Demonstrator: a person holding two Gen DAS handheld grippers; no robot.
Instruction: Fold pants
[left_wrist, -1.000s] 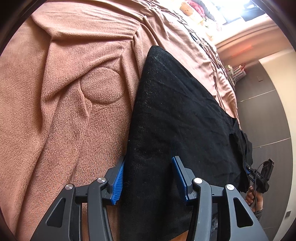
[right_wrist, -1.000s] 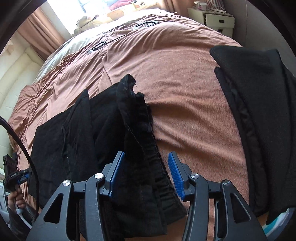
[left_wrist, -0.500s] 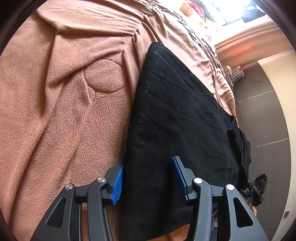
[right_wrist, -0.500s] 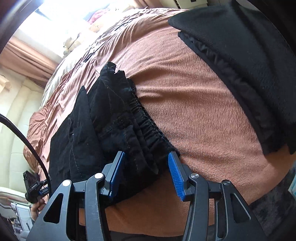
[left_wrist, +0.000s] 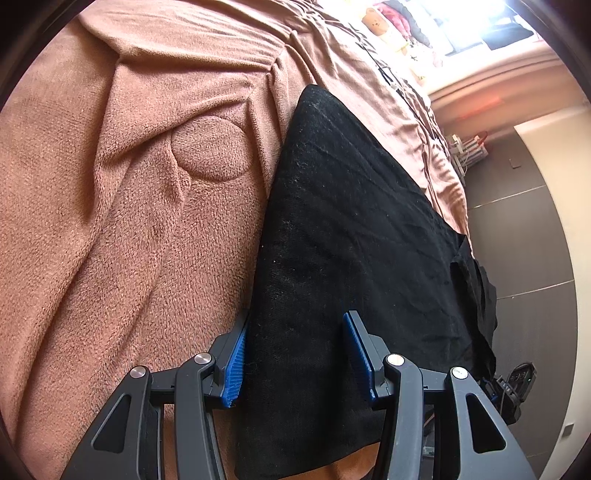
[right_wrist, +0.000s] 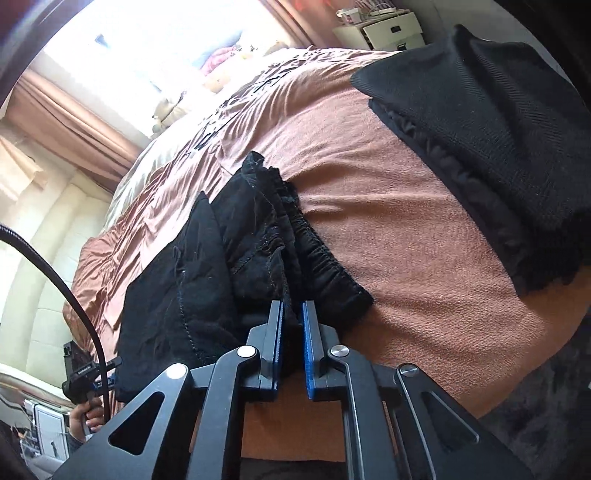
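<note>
Right wrist view: right tool (right_wrist: 293, 343) w/ blue pads nearly together, clamped on a fold of the black pants (right_wrist: 258, 251) at the gathered waistband end, near the bed's front edge. Waistband elastic bunched just right of the pads; rest of garment runs back-left over the brown blanket (right_wrist: 388, 229). Second dark folded garment (right_wrist: 487, 147) lies on the blanket to the right, well apart from the pants. Black cable (right_wrist: 70, 295) arcs at frame left. Left tool (right_wrist: 83, 373) seen small at far left, at the pants' other end; its state can't be told from this view.

Left wrist view: left tool (left_wrist: 293, 354) pads apart, straddling the hem end of the pants (left_wrist: 351, 240); left pad sits at the cloth's left edge, right pad over the fabric. No clamp on the cloth. Pants lie flat, stretching away toward upper right over the blanket (left_wrist: 129, 203). Round raised mark in blanket pile left of pants. Right tool (left_wrist: 513, 384) partly visible at far right edge.
</note>
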